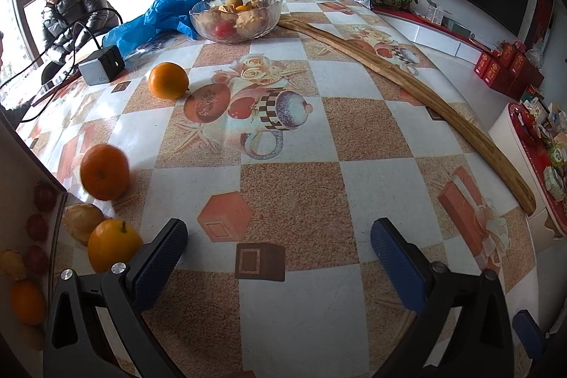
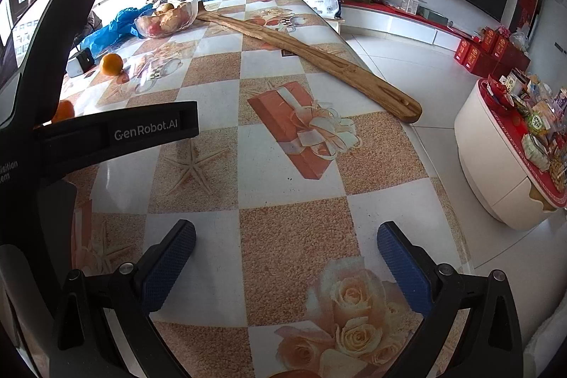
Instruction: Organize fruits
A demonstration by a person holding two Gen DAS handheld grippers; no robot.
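Note:
Three oranges lie loose on the left of the patterned table (image 1: 354,126): a far orange (image 1: 167,80), a middle orange (image 1: 104,171) and a near orange (image 1: 113,243). A pale yellow fruit (image 1: 82,222) touches the near one. At the back stands a glass bowl (image 1: 273,18) holding several fruits. My left gripper (image 1: 280,250) is open and empty, with the near orange just outside its left finger (image 1: 166,250). My right gripper (image 2: 287,261) is open and empty over bare tabletop. The right wrist view also shows the far orange (image 2: 111,64), the bowl (image 2: 141,23) and the left gripper's body (image 2: 117,133).
A long wooden board (image 1: 407,84) lies diagonally along the table's right side. A blue plastic bag (image 1: 152,20) and a grey charger (image 1: 101,64) with cables sit at the back left. A person (image 1: 71,9) sits beyond. A glossy panel (image 1: 32,236) at the left reflects fruit.

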